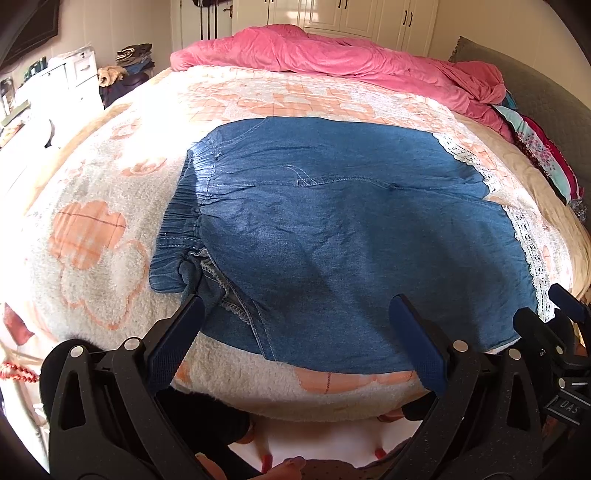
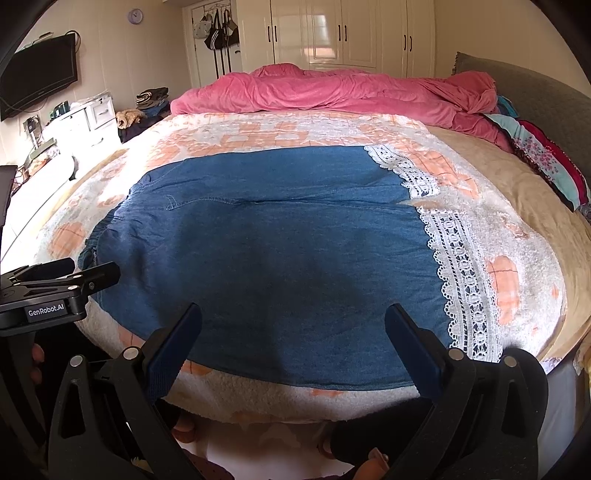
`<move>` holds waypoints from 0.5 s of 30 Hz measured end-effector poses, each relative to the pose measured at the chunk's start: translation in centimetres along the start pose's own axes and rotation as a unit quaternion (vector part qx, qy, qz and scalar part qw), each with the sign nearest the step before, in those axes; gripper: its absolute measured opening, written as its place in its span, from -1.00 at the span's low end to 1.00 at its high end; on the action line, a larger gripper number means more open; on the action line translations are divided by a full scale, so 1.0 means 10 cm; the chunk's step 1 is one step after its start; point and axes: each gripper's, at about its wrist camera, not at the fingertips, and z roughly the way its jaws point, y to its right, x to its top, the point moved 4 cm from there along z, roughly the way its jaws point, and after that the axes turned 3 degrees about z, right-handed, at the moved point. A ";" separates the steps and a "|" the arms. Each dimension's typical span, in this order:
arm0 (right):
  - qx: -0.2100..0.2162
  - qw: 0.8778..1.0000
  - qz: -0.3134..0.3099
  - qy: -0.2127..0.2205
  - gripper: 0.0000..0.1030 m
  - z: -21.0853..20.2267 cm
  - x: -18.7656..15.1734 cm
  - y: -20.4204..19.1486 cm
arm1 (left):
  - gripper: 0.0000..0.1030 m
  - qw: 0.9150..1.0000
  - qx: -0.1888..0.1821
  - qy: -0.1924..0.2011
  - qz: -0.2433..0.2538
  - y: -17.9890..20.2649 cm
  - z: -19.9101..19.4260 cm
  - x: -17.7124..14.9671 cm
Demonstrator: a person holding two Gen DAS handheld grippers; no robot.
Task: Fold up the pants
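Blue denim pants [image 1: 332, 229] with white lace hems [image 1: 532, 251] lie spread flat on the bed, elastic waistband [image 1: 181, 221] to the left, legs to the right. My left gripper [image 1: 295, 314] hovers open over the near edge of the pants by the waist end, nothing between its fingers. In the right wrist view the same pants [image 2: 273, 251] fill the middle, lace hems [image 2: 461, 280] at the right. My right gripper [image 2: 293, 321] stands open above the near edge of the lower leg, holding nothing. The left gripper's body [image 2: 55, 291] shows at the left.
The pants rest on a fluffy white and orange blanket [image 2: 258, 133] covering the bed. A pink duvet [image 2: 332, 92] is bunched along the far side, patterned cloths [image 2: 543, 158] at the right. A white dresser [image 2: 92, 118], a wall TV [image 2: 37, 81] and wardrobes [image 2: 351, 33] stand beyond.
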 end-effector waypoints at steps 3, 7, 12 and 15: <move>0.001 1.000 0.000 -0.002 0.92 0.01 0.00 0.00 | 0.82 1.000 0.000 0.000 0.000 0.00 0.00 0.00; 0.000 1.000 0.000 -0.003 0.92 0.03 0.00 0.00 | 0.82 1.000 0.000 0.000 0.000 0.00 0.00 0.00; 0.001 1.000 0.002 0.000 0.92 0.03 0.00 0.00 | 0.82 1.000 0.001 0.001 0.001 0.01 0.00 0.01; 0.001 1.000 0.002 -0.002 0.92 0.04 0.00 0.00 | 0.82 1.000 0.001 0.001 0.001 0.01 0.00 0.01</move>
